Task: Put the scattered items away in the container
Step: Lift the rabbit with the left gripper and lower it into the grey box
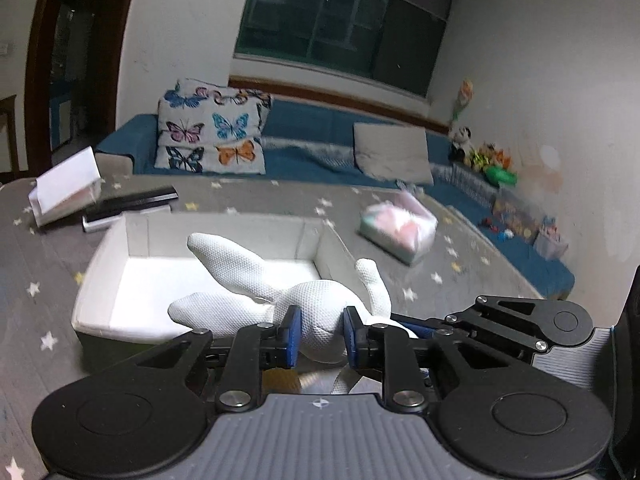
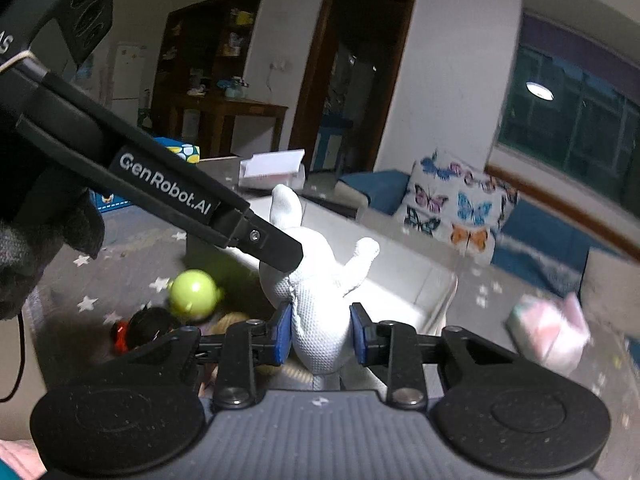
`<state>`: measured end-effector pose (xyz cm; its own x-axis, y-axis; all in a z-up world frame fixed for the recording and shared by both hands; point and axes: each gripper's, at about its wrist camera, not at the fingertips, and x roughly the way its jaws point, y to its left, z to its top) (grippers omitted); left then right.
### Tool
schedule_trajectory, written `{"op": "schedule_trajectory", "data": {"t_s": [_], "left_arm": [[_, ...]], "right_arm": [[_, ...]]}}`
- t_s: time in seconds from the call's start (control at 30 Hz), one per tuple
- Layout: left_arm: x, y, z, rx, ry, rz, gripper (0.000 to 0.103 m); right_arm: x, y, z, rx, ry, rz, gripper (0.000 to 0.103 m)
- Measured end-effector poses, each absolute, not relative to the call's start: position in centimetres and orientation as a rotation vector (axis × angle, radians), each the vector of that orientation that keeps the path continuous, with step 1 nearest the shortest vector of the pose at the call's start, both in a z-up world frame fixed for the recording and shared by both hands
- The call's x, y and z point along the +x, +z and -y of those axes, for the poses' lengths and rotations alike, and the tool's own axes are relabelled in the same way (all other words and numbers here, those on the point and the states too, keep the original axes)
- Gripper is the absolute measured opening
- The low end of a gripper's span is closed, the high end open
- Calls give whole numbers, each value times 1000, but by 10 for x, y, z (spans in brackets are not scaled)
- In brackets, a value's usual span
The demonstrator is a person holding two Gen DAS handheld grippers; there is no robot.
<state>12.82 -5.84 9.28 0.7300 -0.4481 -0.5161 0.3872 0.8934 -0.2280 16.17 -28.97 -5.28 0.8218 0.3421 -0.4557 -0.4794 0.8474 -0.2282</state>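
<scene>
Left wrist view is showing the left gripper (image 1: 319, 337) clamping its blue pads on the body of a white plush rabbit (image 1: 316, 312), which is hanging just in front of the near wall of the white container (image 1: 104, 264). The rabbit's long ears are reaching over the rim, but its body is not yet inside. What can be seen of the container floor is lying bare, so nothing appears to be tidied away so far. A pastel packet (image 1: 398, 230) is lying on the star-patterned mat (image 1: 36, 264) to the right of the container, and a white card holder (image 1: 66, 186) and a dark flat case (image 1: 132, 200) are sitting beyond its far left corner.

Right wrist view is showing the right gripper (image 2: 320, 334) squeezing the lower part of the same rabbit (image 2: 320, 320), its jaws pressing in from both sides, while the other gripper's black arm is crossing in from the upper left onto the toy. A green ball (image 2: 195, 292) and a dark toy with red parts (image 2: 144, 326) are waiting on the mat to the left, outside the container (image 2: 420, 276). Judging from this, the task is sitting at an early stage: one item is in hand, several are remaining.
</scene>
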Motion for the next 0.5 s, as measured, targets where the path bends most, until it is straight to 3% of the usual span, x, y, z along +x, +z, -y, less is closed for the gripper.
{"op": "schedule_trajectory", "data": {"t_s": [0.4,0.5], "left_arm": [[217,87,34,-210,-386,-643,18],[238,73,34,-233,-389,-676,17]], "right_arm": [[249,-37,250,-446,539,-430,30],[269,-50,240,-472,562,-464,23]]}}
